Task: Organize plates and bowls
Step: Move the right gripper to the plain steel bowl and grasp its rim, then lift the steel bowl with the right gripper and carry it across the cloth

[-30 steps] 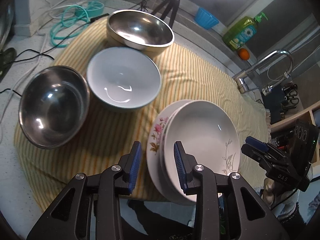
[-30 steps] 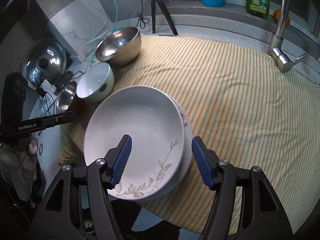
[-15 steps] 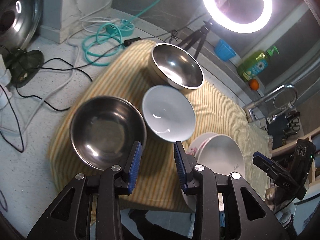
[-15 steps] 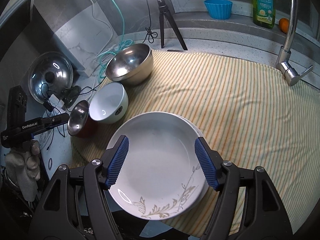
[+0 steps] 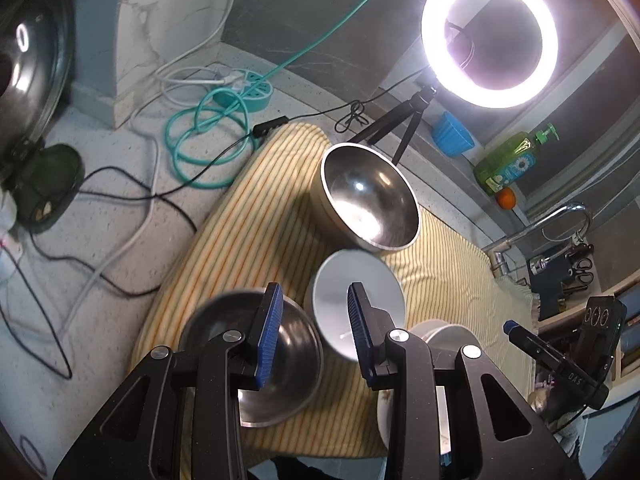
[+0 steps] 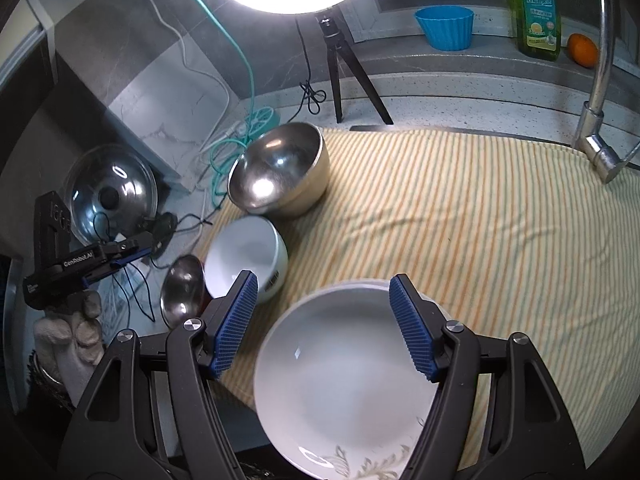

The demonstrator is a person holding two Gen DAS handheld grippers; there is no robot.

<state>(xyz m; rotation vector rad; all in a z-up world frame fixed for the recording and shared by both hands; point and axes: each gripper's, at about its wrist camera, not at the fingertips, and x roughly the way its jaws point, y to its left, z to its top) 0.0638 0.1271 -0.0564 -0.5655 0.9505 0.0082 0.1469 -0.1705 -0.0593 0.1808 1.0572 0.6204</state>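
Observation:
On a striped yellow cloth (image 5: 260, 216) (image 6: 480, 220) stand a large steel bowl (image 5: 370, 196) (image 6: 276, 168), a white bowl (image 5: 380, 292) (image 6: 248, 256) and a smaller steel bowl (image 5: 296, 360) (image 6: 182, 296). A stack of white floral plates (image 6: 344, 380) (image 5: 448, 332) sits at the cloth's near edge. My left gripper (image 5: 314, 332) hovers open above the gap between the small steel bowl and the white bowl, holding nothing. My right gripper (image 6: 324, 326) hangs open above the far rim of the plate stack, its pads clear of it.
A ring light on a tripod (image 6: 340, 64) stands behind the cloth. Cables (image 5: 208, 136) and a pot lid (image 6: 112, 192) lie to the left. A faucet (image 6: 596, 120), a soap bottle (image 6: 536, 12), a blue cup (image 6: 444, 26) and an orange (image 6: 582, 50) are at the back right.
Both grippers have drawn back and risen, so the dishes look smaller. The left one has shifted from over the plates to over the small steel bowl and white bowl. No dish has moved.

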